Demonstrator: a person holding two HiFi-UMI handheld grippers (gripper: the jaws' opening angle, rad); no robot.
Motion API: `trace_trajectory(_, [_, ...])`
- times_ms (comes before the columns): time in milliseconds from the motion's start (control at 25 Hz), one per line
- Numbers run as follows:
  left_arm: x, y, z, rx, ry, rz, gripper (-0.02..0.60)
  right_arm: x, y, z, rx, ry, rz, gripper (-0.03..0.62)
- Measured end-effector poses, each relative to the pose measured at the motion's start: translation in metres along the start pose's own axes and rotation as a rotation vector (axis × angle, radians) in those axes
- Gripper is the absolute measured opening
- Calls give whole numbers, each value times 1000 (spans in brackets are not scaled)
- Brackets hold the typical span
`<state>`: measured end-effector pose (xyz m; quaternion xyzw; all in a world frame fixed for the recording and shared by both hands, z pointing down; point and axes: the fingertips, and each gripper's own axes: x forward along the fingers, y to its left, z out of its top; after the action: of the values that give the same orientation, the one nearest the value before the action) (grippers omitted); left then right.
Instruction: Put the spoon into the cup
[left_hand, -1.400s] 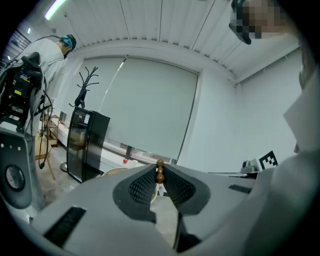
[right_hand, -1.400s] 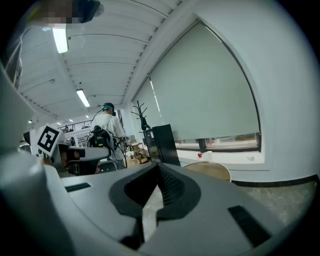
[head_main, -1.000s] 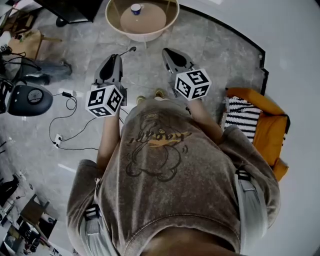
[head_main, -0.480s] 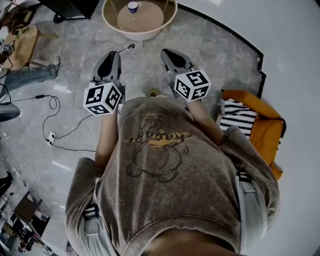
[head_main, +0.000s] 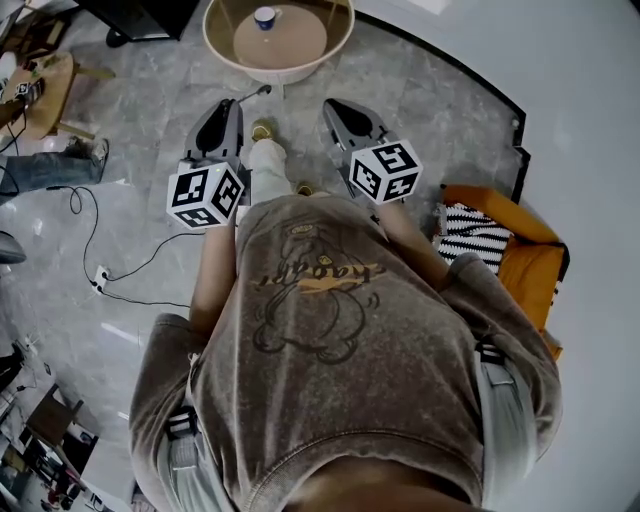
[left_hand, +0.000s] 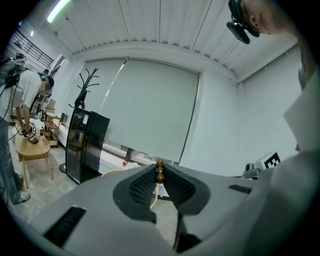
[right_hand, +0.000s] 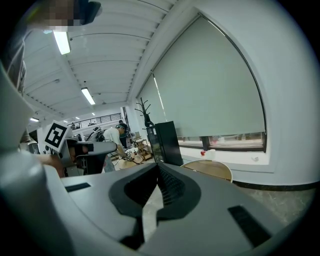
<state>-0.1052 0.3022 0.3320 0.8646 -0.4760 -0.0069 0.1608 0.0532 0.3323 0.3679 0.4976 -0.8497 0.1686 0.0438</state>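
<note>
A white cup (head_main: 265, 17) with a blue inside stands on a round tan table (head_main: 335, 40) at the top of the head view. My left gripper (head_main: 234, 105) is shut on a spoon (head_main: 258, 93), whose bowl sticks out toward the table. In the left gripper view the spoon's brown beaded handle end (left_hand: 160, 172) is pinched between the pads. My right gripper (head_main: 335, 104) is level with the left one, shut with nothing in it; its jaws meet at the tips (right_hand: 159, 166). Both grippers are short of the table, over the floor.
An orange chair (head_main: 530, 255) with a striped cushion stands at the right. Cables (head_main: 110, 270) trail over the grey floor at the left, near a small wooden table (head_main: 40, 90) and a bystander's legs (head_main: 50, 168). A black cabinet (left_hand: 85, 145) stands beyond the round table.
The person has stepped toward the round table, and a leg now shows between the grippers. The floor items at the left have slid back. Both grippers keep their grip and pose.
</note>
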Motion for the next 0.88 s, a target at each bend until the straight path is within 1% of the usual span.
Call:
trace_trajectory(280, [26,15,5,9,3,-15,55,25,-16,4,9,1,-18,17])
trace_trajectory(480, [42,35,4,-9,16,-6,55,46,-17,6,16,7,-11,18])
trace_trajectory(880, [101,67,14,-27,27,-21,55,97,-48,13,29,35,-24,17])
